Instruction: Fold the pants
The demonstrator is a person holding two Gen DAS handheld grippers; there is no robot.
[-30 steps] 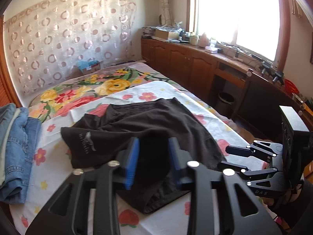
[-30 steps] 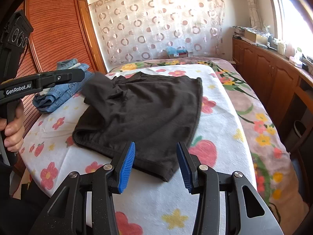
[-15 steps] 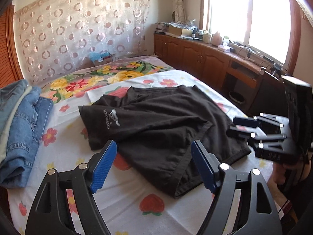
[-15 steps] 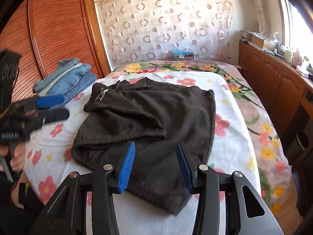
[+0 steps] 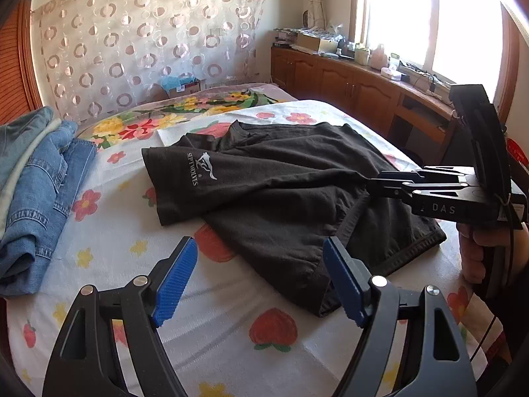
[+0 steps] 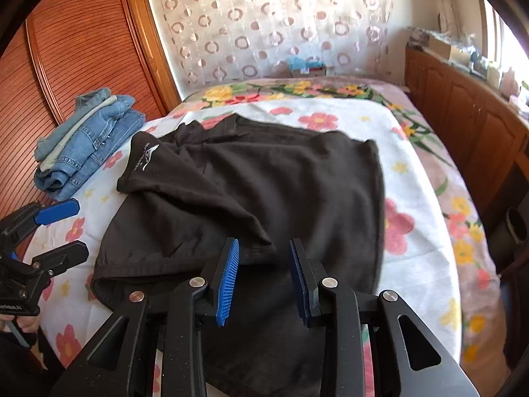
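Black shorts (image 5: 281, 192) with a white logo lie partly folded on the flowered bed sheet (image 5: 105, 225); one leg is laid over the rest. They also show in the right wrist view (image 6: 264, 192). My left gripper (image 5: 261, 281) is open and empty, just short of the shorts' near edge. It also shows in the right wrist view (image 6: 56, 228), open. My right gripper (image 6: 263, 274) is open, low over the shorts' near right part, with nothing between its pads. In the left wrist view it (image 5: 373, 183) reaches over the shorts from the right.
A stack of folded blue jeans (image 5: 29, 185) lies at the bed's left side, also in the right wrist view (image 6: 86, 139). Wooden cabinets (image 5: 347, 89) run along the right under the window. A wooden wardrobe (image 6: 66, 49) stands at the left.
My left gripper opened wide, let go of the shorts and drew back. My right gripper moved forward and down over the shorts.
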